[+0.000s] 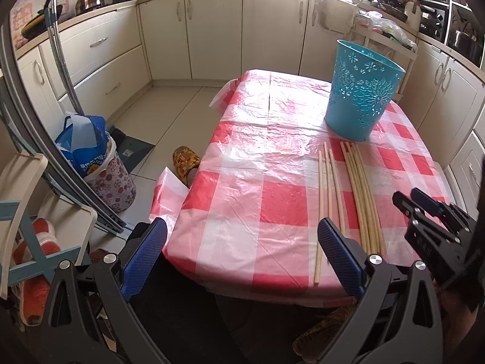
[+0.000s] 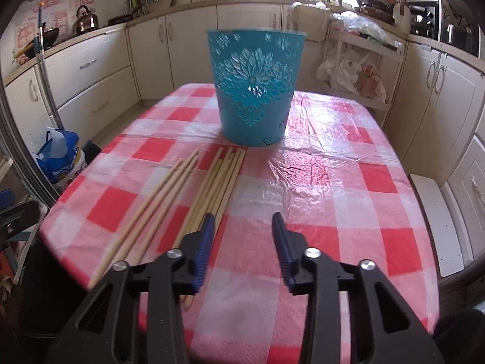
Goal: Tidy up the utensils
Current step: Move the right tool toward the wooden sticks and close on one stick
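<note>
A teal perforated basket [image 1: 360, 97] [image 2: 254, 91] stands upright on the red-and-white checked table [image 1: 257, 182] [image 2: 333, 182]. In front of it lie wooden chopsticks in two groups: three loose ones [image 1: 326, 200] [image 2: 157, 206] and a tighter bundle of several [image 1: 363, 200] [image 2: 218, 182]. My left gripper [image 1: 242, 233] is wide open above the table's near edge, its right finger beside the loose three. My right gripper [image 2: 242, 221] [image 1: 407, 195] hovers open just right of the bundle with nothing between its fingers; its left finger [image 2: 206, 236] overlaps the bundle's near ends.
Cream kitchen cabinets [image 1: 212, 30] ring the room. On the floor to the left are a blue bag in a patterned bin [image 1: 91, 157] and a slipper [image 1: 185, 160]. A white shelf cart [image 2: 357, 69] with bags stands behind the table. A white bench [image 2: 436, 221] runs along the right.
</note>
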`<state>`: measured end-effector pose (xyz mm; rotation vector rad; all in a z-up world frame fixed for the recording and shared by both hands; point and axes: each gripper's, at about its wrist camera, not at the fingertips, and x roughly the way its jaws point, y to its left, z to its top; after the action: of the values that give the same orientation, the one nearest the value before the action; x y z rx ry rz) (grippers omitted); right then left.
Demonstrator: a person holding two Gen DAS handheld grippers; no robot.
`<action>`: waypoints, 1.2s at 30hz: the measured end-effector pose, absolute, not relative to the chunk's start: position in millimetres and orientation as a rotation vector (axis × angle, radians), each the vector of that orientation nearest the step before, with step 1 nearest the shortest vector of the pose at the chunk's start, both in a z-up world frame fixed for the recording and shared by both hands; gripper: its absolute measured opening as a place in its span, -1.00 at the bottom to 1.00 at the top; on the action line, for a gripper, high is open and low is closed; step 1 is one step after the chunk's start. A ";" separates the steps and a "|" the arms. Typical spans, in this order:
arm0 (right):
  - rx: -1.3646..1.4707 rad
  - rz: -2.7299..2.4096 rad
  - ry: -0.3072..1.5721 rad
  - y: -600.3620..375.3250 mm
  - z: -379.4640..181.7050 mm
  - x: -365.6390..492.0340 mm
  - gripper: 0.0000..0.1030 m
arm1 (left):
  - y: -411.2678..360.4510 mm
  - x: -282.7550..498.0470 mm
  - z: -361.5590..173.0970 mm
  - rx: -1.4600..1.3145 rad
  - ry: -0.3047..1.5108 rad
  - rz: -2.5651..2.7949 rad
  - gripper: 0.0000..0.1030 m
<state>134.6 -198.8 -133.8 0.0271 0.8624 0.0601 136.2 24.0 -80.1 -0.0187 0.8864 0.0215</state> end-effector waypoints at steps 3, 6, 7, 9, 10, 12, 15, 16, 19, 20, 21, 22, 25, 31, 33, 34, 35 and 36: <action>0.045 0.070 0.892 -201.5 -144.0 159.0 -0.44 | 22.5 148.2 -85.8 -0.015 0.896 0.024 0.85; 0.046 0.088 0.909 -200.2 -151.1 177.6 -0.45 | 19.6 159.3 -91.4 -0.008 0.909 0.026 0.85; 0.042 0.090 0.914 -199.0 -153.1 182.1 -0.45 | 19.6 161.9 -93.1 -0.007 0.912 0.026 0.85; 0.039 0.098 0.927 -197.4 -157.7 191.5 -0.47 | 17.8 170.6 -97.0 -0.007 0.919 0.024 0.85; 0.039 0.101 0.938 -196.7 -159.6 196.3 -0.55 | 17.4 174.1 -98.6 -0.006 0.920 0.023 0.86; 0.037 0.111 0.946 -195.5 -160.2 202.6 -0.56 | 15.5 181.9 -101.3 -0.004 0.924 0.021 0.85; 0.017 0.115 0.984 -192.0 -165.5 211.9 -0.62 | 11.2 193.0 -105.0 -0.004 0.934 0.013 0.85; 0.011 0.117 0.984 -191.3 -165.4 214.3 -0.62 | 10.1 196.7 -106.2 -0.002 0.935 0.010 0.85; -0.010 0.133 0.993 -190.1 -164.0 217.2 -0.71 | 6.7 207.2 -110.2 -0.003 0.946 -0.014 0.85; -0.012 0.145 0.995 -190.3 -163.7 216.4 -0.74 | 4.9 211.1 -111.4 -0.011 0.947 -0.033 0.85; -0.016 0.149 0.995 -190.4 -164.2 216.3 -0.79 | 3.4 213.5 -112.2 -0.017 0.945 -0.050 0.85; -0.018 0.152 0.994 -191.0 -164.0 214.4 -0.80 | 0.1 217.2 -113.3 -0.020 0.942 -0.070 0.85; -0.002 0.161 0.997 -196.8 -163.9 206.1 -0.83 | -14.1 230.1 -119.1 0.008 0.941 -0.105 0.85; 0.038 0.167 1.014 -211.9 -162.5 195.7 -0.84 | -40.3 255.5 -134.2 0.065 0.953 -0.146 0.84; 0.034 0.177 1.019 -213.2 -162.5 197.4 -0.84 | -45.9 261.4 -137.0 0.073 0.955 -0.159 0.82; 0.030 0.176 1.019 -213.3 -162.8 198.5 -0.84 | -47.9 263.8 -138.1 0.079 0.957 -0.161 0.76; 0.028 0.177 1.018 -213.2 -163.1 199.7 -0.84 | -49.6 266.4 -139.5 0.086 0.960 -0.164 0.71; 0.030 0.179 1.017 -213.3 -163.4 200.6 -0.84 | -51.8 269.4 -141.8 0.092 0.968 -0.166 0.68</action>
<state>200.6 -213.3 -163.4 0.0297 1.0170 0.1785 269.4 -51.8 -141.8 0.0921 0.9683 -0.1662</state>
